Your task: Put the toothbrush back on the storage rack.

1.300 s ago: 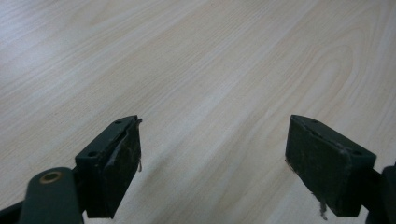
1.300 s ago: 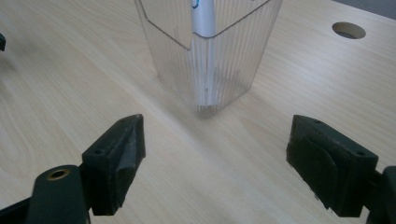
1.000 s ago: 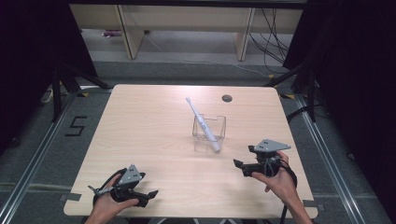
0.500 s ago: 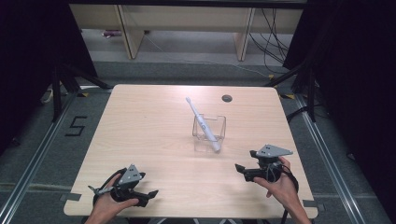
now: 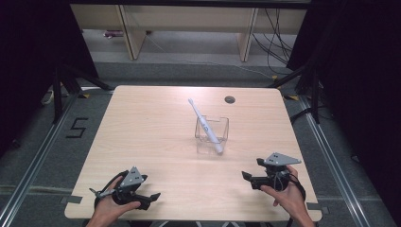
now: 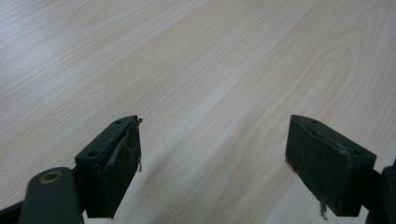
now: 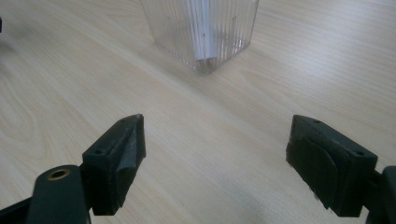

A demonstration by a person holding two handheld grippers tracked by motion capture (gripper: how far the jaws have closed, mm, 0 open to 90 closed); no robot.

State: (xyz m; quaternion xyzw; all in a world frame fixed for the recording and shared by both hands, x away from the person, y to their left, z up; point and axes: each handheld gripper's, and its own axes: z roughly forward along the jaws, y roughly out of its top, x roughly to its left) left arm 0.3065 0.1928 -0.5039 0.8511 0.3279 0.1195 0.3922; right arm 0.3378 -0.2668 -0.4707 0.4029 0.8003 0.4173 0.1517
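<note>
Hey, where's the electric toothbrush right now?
In the high view, the electric toothbrush leans in the clear plastic cup right of the table's middle, brush head up and toward the far-left, ahead of the right claw.

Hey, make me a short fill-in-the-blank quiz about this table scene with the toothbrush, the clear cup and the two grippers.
1. The white toothbrush leans inside a clear ____.
2. Both the left gripper and the right gripper have their fingers ____.
3. The gripper whose own view looks at the cup is the ____ one.
4. The table top is made of light ____.

Missing words: cup; open; right; wood
</note>
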